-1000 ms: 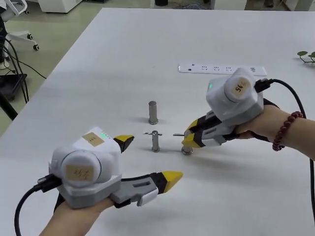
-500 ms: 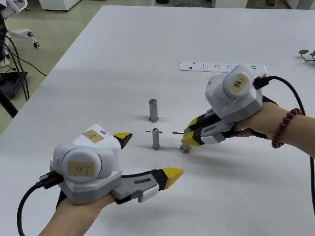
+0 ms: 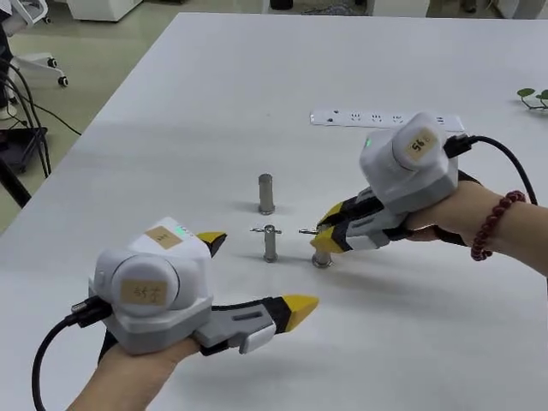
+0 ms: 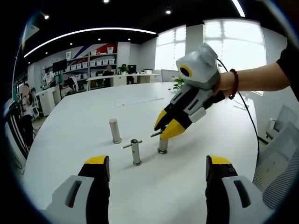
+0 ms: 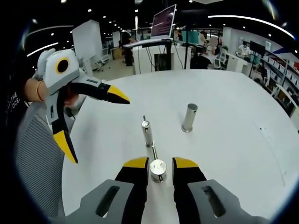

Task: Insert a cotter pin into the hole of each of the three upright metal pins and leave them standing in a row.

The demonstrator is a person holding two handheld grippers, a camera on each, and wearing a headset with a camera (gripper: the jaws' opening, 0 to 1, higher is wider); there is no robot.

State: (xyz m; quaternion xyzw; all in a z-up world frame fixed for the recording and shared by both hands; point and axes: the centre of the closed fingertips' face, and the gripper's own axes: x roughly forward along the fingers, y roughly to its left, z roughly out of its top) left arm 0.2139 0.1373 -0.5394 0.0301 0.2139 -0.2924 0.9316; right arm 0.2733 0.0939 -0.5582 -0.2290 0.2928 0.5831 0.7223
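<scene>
Three upright metal pins stand on the white table (image 3: 171,128): the far pin (image 3: 265,193), the middle pin (image 3: 271,244) and the near pin (image 3: 322,258). A cotter pin (image 3: 259,231) sits crosswise through the middle pin's top. My right gripper (image 3: 324,233) is shut on a second cotter pin (image 3: 307,232), held level just above the near pin (image 5: 158,169), its free end pointing at the middle pin (image 5: 147,133). My left gripper (image 3: 257,274) is wide open and holds nothing, in front of the pins. The far pin (image 4: 115,130) has no cotter pin.
A white power strip (image 3: 385,120) lies on the table behind the right gripper. A small plant (image 3: 535,96) shows at the right edge. The table's left edge drops to a floor with an office chair (image 3: 26,34).
The right gripper has edged slightly up and left with its cotter pin, staying over the near pin. The left gripper has hardly moved.
</scene>
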